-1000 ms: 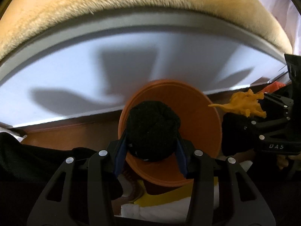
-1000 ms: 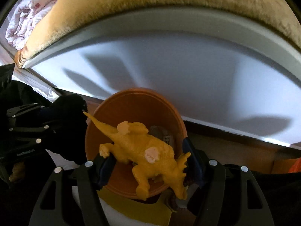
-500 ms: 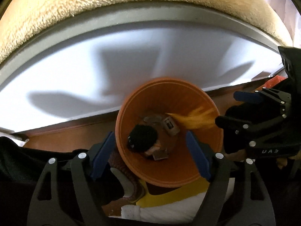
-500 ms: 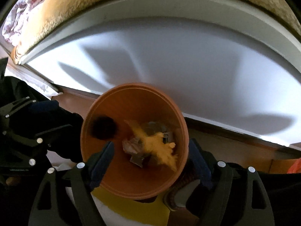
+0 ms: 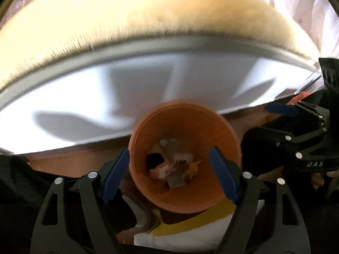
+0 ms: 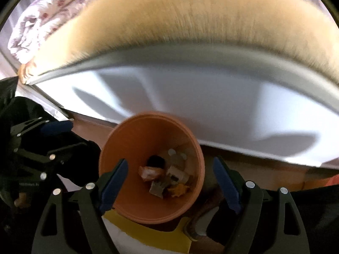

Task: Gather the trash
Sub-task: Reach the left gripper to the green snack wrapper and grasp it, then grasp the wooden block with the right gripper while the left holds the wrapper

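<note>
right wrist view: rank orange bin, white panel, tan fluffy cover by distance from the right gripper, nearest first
1. Orange bin: directly under the open right gripper, between its fingers in the view.
2. White panel: just behind the bin, upright.
3. Tan fluffy cover: on top of the panel, farthest back.

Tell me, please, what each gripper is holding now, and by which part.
Nothing is held. The left gripper and right gripper are open above the orange bin.

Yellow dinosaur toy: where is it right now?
The dinosaur toy lies at the bottom of the orange bin, on the right beside the grey scrap.
</note>
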### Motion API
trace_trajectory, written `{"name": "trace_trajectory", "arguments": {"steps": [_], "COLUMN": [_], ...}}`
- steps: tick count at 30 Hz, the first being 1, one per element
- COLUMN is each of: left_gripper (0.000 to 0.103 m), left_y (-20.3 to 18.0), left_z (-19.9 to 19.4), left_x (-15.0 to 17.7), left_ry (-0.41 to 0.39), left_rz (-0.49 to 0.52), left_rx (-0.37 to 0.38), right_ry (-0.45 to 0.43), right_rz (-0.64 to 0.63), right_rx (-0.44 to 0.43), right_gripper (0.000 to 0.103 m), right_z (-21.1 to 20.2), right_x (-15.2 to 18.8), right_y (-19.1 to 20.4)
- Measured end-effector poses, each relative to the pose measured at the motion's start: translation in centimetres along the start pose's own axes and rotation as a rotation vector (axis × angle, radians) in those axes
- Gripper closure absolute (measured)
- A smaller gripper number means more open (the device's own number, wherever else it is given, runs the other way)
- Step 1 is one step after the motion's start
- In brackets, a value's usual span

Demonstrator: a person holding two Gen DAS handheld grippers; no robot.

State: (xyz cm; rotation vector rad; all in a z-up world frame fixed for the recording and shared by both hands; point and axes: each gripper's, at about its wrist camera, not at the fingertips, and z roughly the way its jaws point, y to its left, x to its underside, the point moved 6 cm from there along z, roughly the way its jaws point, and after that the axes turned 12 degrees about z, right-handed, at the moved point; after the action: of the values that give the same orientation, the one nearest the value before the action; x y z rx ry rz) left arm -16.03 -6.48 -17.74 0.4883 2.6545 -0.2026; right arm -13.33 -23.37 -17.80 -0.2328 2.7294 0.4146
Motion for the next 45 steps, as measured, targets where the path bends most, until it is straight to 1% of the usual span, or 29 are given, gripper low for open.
{"name": "trace_trajectory", "arguments": {"steps": [2,4,5,6,8,11,12,13,14,15,17,20,23,24,26,27,28,29,30,33,34,35,36,38,40,42,45], "left_gripper": [0.027,0.027,0.026,0.021,0.016,0.014,0.014,0.014,0.013,0.013,0.013,0.013,0.013,0.013,0.013,0.014,0.021,0.045,0.047,0.053,0.058,0.069,0.069,0.069,0.069,0.069,0.069], "left_y": [0.0,0.1,0.2,0.3,1.0,2.1,2.3,2.9,3.2,3.6,4.5,5.7,7.2,7.6,8.5,8.9,9.1,9.4,9.5,9.6,9.6,9.5,9.5,9.6,10.0,10.5,11.2], "left_z": [-1.6,-3.8,-4.6,-5.7,-8.0,-10.6,-10.9,-11.1,-11.2,-11.0,-10.2,-8.5,-6.3,-5.9,-3.7,-2.7,-2.2,-1.1,-0.4,-1.1,-1.5,-2.0,-2.6,-4.1,-5.1,-5.5,-5.4], "left_x": [-0.9,-2.3,-2.8,-3.7,-5.7,-9.8,-10.8,-12.8,-14.2,-15.1,-18.3,-21.9,-24.0,-24.2,-24.9,-25.1,-25.0,-24.9,-24.8,-24.5,-24.4,-24.4,-24.4,-24.2,-23.7,-23.0,-22.0], "left_ry": [-0.045,-0.096,-0.115,-0.14,-0.203,-0.278,-0.285,-0.29,-0.292,-0.293,-0.285,-0.271,-0.242,-0.237,-0.198,-0.187,-0.182,-0.167,-0.157,-0.22,-0.236,-0.246,-0.253,-0.285,-0.304,-0.303,-0.291], "left_rz": [0.006,0.01,0.007,0.004,-0.005,-0.021,-0.029,-0.045,-0.06,-0.075,-0.116,-0.181,-0.237,-0.245,-0.272,-0.277,-0.28,-0.275,-0.273,-0.277,-0.263,-0.245,-0.223,-0.177,-0.146,-0.132,-0.14], "left_rx": [-0.003,-0.026,-0.03,-0.031,-0.034,-0.072,-0.089,-0.118,-0.135,-0.144,-0.156,-0.16,-0.191,-0.188,-0.201,-0.21,-0.223,-0.223,-0.209,-0.198,-0.201,-0.204,-0.208,-0.239,-0.258,-0.277,-0.303], "right_ry": [-0.04,-0.087,-0.11,-0.133,-0.196,-0.289,-0.319,-0.361,-0.401,-0.434,-0.505,-0.554,-0.592,-0.596,-0.594,-0.583,-0.564,-0.534,-0.512,-0.485,-0.485,-0.484,-0.481,-0.471,-0.461,-0.461,-0.467], "right_rz": [-0.025,-0.047,-0.055,-0.06,-0.065,-0.05,-0.045,-0.04,-0.036,-0.03,-0.002,0.033,0.077,0.096,0.126,0.143,0.151,0.157,0.159,0.145,0.135,0.122,0.109,0.083,0.069,0.061,0.044], "right_rx": [-0.01,-0.025,-0.037,-0.05,-0.067,-0.093,-0.089,-0.078,-0.067,-0.059,-0.045,-0.036,-0.042,-0.058,-0.092,-0.105,-0.105,-0.097,-0.089,-0.084,-0.077,-0.068,-0.056,-0.031,-0.029,-0.028,-0.035], "right_gripper": [0.023,0.023,0.022,0.02,0.016,0.014,0.014,0.013,0.011,0.01,0.009,0.009,0.007,0.007,0.006,0.006,0.006,0.006,0.006,0.006,0.006,0.006,0.006,0.006,0.006,0.006,0.008], "right_z": [-1.9,-4.0,-5.1,-6.2,-8.7,-11.4,-12.2,-12.9,-13.6,-14.0,-14.6,-14.9,-14.6,-14.4,-13.6,-12.8,-12.1,-11.2,-10.7,-9.9,-9.7,-9.5,-9.3,-8.6,-8.0,-7.4,-6.5], "right_x": [-0.6,-1.5,-2.1,-2.8,-4.9,-8.8,-10.2,-12.0,-13.5,-15.0,-18.6,-22.1,-24.2,-24.5,-24.2,-24.1,-23.8,-23.7,-23.6,-23.4,-23.3,-23.2,-23.3,-23.4,-23.7,-24.2,-25.4], "right_y": [0.3,0.5,0.6,0.7,0.6,0.0,-0.3,-0.7,-1.2,-1.6,-2.7,-4.2,-5.4,-5.8,-6.4,-6.8,-6.8,-7.1,-7.1,-6.8,-6.6,-6.4,-6.1,-5.4,-4.6,-3.7,-1.8]}}
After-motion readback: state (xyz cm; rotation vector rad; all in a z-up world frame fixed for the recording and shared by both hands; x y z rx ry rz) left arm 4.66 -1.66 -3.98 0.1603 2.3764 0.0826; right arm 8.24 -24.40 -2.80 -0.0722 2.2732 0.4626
